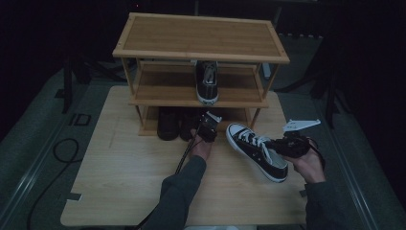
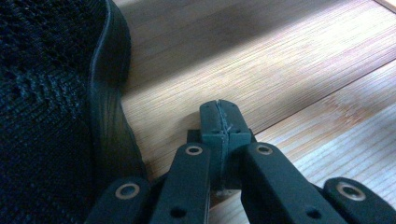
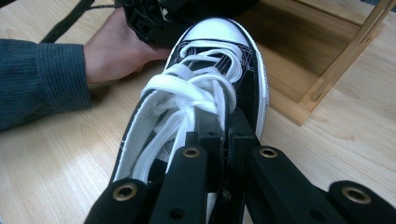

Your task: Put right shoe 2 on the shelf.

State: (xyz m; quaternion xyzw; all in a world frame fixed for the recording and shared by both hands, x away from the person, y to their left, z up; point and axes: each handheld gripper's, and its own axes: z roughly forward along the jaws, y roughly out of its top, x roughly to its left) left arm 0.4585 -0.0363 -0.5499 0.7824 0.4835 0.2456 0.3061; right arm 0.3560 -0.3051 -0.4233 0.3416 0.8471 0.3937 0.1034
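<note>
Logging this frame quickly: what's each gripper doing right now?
Left gripper: shut, holding nothing, beside a dark shoe.
Right gripper: shut on the sneaker by its side wall.

No readable text, label, brand, number or sign on sneaker point(image 1: 256, 151), dark shoes point(image 1: 177, 123), bamboo shoe rack point(image 1: 201, 36) or grippers. Faint marks on floor mat point(image 1: 79, 120) at left: too dim to read.

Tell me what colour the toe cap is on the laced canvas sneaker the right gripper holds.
White, on the black canvas sneaker with white laces; the right gripper view shows it best.
</note>
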